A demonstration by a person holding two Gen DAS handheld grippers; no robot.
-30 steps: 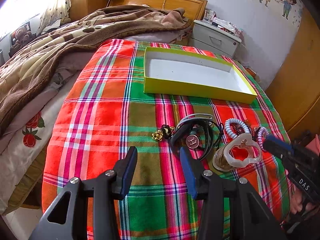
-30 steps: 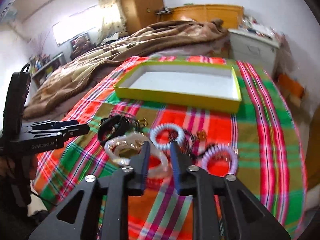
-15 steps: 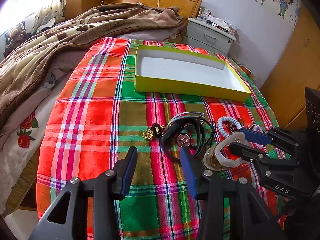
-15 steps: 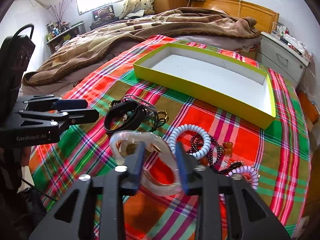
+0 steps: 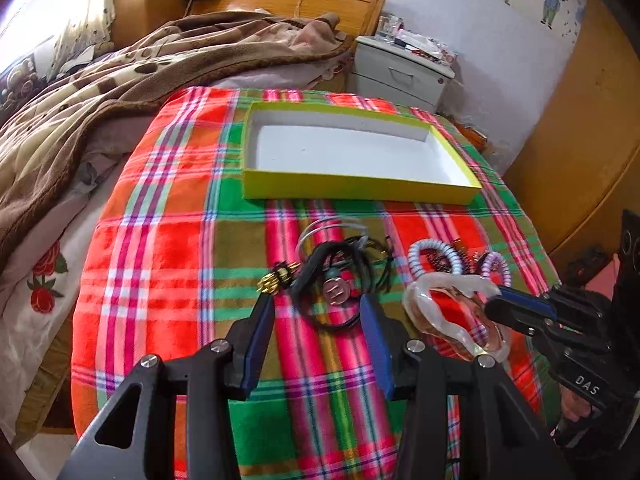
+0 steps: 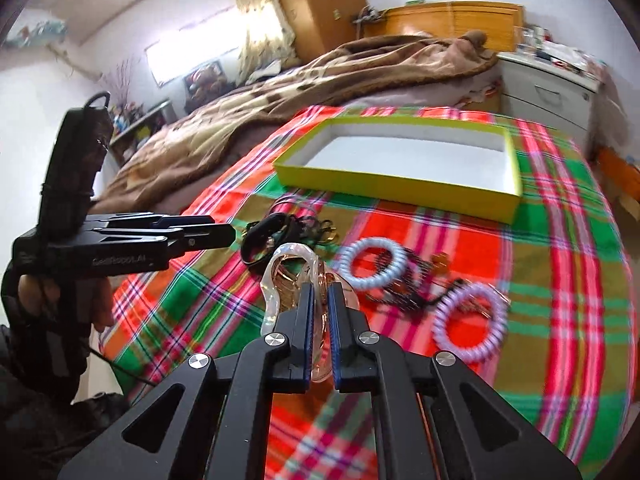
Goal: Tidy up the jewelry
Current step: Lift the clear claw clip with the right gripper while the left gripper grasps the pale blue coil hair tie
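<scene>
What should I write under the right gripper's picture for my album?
Right gripper pinching a clear wavy bangle above the plaid cloth, yellow box waiting behind.

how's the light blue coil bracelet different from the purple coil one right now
The light blue coil bracelet lies farther from the right gripper, toward the yellow box; the purple coil bracelet lies nearer the camera and further right. The light blue one is pale blue-white; the purple one is lilac. Both are spiral rings lying flat on the plaid cloth, untouched.

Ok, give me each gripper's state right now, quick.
Left gripper: open, holding nothing, hovering near the black bracelet.
Right gripper: shut on the translucent bangle.
</scene>
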